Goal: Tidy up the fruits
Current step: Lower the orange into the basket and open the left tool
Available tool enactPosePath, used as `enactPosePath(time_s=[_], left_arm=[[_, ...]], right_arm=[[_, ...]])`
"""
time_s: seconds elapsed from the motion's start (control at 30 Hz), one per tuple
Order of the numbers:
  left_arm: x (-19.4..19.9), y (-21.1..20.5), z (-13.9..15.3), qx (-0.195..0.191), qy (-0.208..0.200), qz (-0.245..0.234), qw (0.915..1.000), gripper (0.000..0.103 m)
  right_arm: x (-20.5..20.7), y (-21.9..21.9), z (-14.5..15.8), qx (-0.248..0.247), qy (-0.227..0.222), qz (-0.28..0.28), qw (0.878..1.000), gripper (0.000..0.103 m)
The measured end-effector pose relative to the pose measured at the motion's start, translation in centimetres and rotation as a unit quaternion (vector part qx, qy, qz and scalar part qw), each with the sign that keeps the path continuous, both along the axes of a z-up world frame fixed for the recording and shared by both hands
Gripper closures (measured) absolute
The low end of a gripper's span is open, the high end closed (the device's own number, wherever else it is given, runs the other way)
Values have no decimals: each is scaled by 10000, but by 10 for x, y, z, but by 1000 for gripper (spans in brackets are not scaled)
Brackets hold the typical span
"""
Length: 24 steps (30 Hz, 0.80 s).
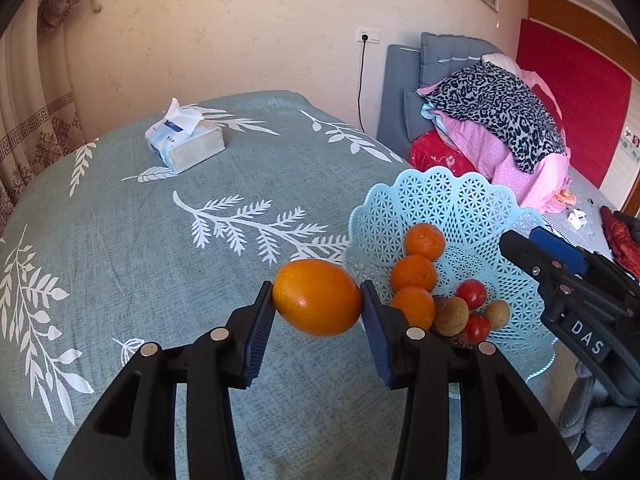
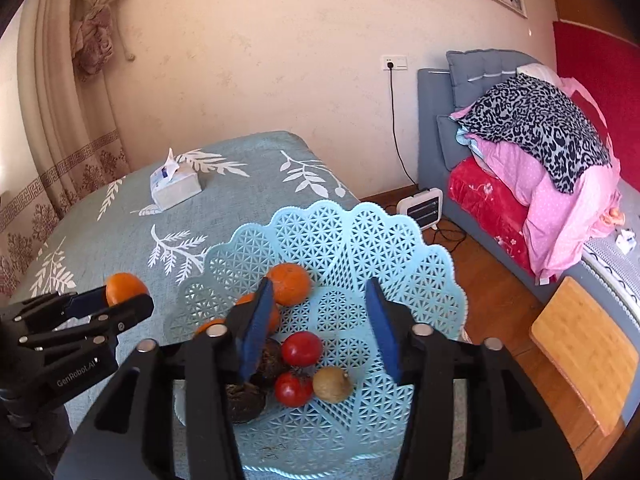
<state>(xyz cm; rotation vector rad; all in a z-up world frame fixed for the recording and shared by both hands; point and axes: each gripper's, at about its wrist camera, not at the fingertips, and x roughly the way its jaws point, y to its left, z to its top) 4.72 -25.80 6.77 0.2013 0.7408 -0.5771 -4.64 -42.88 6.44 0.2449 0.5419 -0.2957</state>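
Note:
My left gripper (image 1: 318,300) is shut on a large orange (image 1: 317,298) and holds it above the tablecloth, just left of the light blue lattice fruit basket (image 1: 460,200). The basket holds three small oranges (image 1: 414,273), two red tomatoes (image 1: 471,294) and brown fruits (image 1: 451,316). My right gripper (image 2: 320,292) is open and empty above the basket (image 2: 360,232), over the tomatoes (image 2: 302,348) and a brown fruit (image 2: 332,384). The left gripper with its orange (image 2: 124,288) shows at the left of the right wrist view. The right gripper (image 1: 560,272) shows at the right of the left wrist view.
A tissue pack (image 1: 184,142) lies at the far side of the teal leaf-print table (image 1: 160,240). A grey sofa with piled blankets (image 2: 540,148), a small heater (image 2: 422,206) on the floor and a wooden stool (image 2: 584,344) stand to the right.

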Motion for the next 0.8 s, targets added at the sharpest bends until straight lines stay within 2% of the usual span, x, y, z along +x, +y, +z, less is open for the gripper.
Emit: enactPosePath(time_s=[0.33, 0.4, 0.6, 0.63, 0.7, 0.8], left_arm=[[-9, -22, 2, -5, 11, -287, 9996, 59], [-10, -27, 1, -1, 20, -367, 9993, 59], [-14, -47, 0, -15, 66, -622, 9980, 59], [-15, -51, 0, -19, 76, -666, 9977, 59], [-16, -59, 0, -15, 92, -742, 9972, 59], [-18, -70, -1, 12, 45, -825, 9966, 59]], right_arm=[[-20, -31, 6, 238, -190, -379, 9988, 46], [-23, -36, 5, 284, -199, -453, 9984, 43], [-29, -44, 5, 366, -243, -541, 9976, 42], [-30, -44, 5, 378, -251, -548, 9975, 41], [-31, -45, 6, 387, -284, -588, 9971, 33], [-33, -47, 6, 410, -309, -623, 9967, 33]])
